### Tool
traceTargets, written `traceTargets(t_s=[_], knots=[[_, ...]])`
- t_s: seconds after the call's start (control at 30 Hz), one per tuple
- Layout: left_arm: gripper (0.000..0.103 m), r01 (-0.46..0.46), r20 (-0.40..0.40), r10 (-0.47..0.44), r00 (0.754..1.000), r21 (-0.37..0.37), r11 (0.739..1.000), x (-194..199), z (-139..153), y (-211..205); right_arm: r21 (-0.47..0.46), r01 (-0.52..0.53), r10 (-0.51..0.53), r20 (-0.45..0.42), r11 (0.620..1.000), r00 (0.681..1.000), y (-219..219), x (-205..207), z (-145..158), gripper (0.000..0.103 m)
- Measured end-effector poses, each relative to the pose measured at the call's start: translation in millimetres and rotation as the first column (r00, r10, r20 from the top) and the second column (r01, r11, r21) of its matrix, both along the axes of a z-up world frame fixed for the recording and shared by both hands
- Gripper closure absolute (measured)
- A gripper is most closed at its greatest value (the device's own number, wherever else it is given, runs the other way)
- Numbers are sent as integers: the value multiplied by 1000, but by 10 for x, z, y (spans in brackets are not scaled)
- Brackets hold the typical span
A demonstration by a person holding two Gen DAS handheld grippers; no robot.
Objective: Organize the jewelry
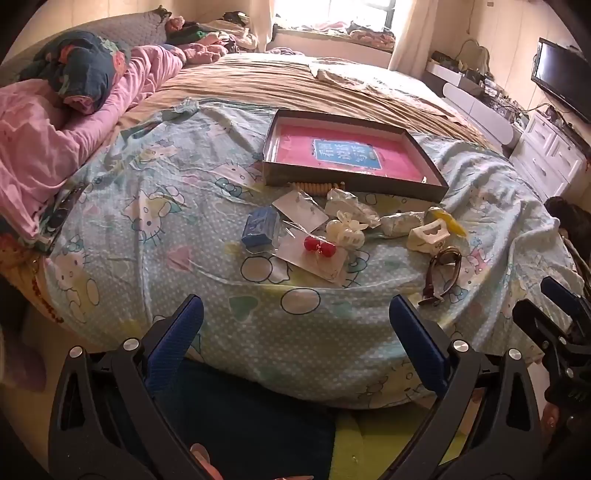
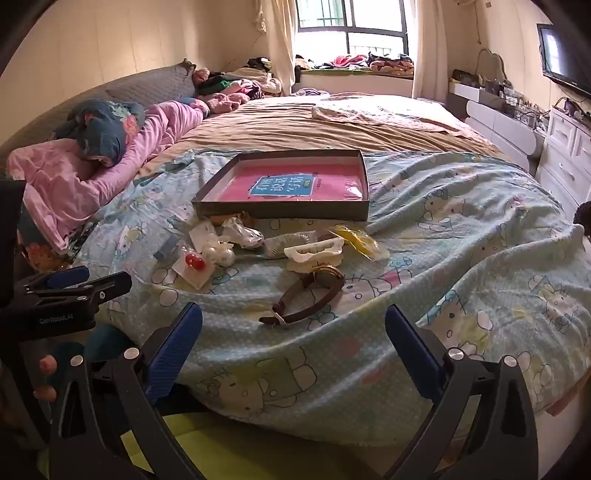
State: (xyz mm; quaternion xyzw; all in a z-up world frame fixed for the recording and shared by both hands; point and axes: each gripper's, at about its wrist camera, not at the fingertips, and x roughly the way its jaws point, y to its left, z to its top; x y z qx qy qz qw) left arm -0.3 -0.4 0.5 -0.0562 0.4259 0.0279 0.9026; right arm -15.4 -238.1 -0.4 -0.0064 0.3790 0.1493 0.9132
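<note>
- We hold the left tongs (image 1: 295,325) and right tongs (image 2: 293,332) spread apart, gripping nothing.
- Ahead of both, jewelry lies before the shallow grey cardboard box (image 2: 288,212); the brown-strapped wristwatch (image 2: 306,295) is nearest our right tongs.

My bed (image 2: 461,236), cartoon-cat sheet: shallow box (image 2: 291,212), wristwatch (image 2: 310,291), hair claws (image 2: 314,253), red earrings on card (image 1: 319,246), blue box (image 1: 260,225).

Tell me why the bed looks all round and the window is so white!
Both wrist views come through fisheye lenses, so the bed's edge bows like a ball and dark corners ring each picture. In the left wrist view the window is blown out to white glare. In the right wrist view the window is milder, its bars still visible.
</note>
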Motion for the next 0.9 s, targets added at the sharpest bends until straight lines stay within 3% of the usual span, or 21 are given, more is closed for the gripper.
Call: traceTargets(t_s=[0.9], knots=[[9, -9, 9, 9, 1000, -19, 1000, -46, 88, 43, 8, -13, 13, 30, 1000, 999, 64, -70, 39, 4]])
